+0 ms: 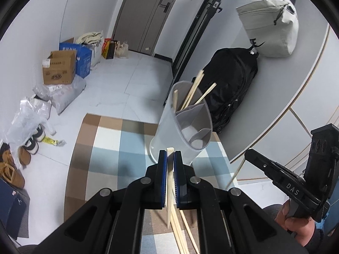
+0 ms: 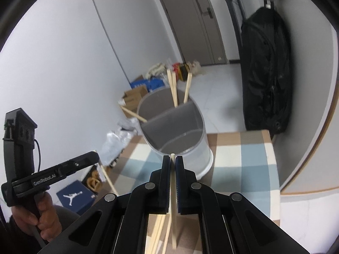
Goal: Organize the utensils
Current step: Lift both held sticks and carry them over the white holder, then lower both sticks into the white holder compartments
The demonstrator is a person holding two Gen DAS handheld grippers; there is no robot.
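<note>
in the left wrist view the left gripper (image 1: pixel 170 154) is seen clenched on a single wooden chopstick (image 1: pixel 169 188), which is pinched upright between the blue pads. just ahead, a translucent divided utensil holder (image 1: pixel 169 127) stands on a checked cloth (image 1: pixel 110 148), with several chopsticks (image 1: pixel 191 91) leaning in its far compartment. loose chopsticks (image 1: pixel 180 232) are seen below the jaws. only this view shows a beige bag (image 1: pixel 269 25) hung on the wall and shoes (image 1: pixel 23 154) on the floor.

in the right wrist view the right gripper (image 2: pixel 172 158) is likewise seen clamped on another chopstick (image 2: pixel 173 201). the holder's near compartments are shown bare here. a navy shoebox (image 2: pixel 76 196) appears only in this view.
</note>
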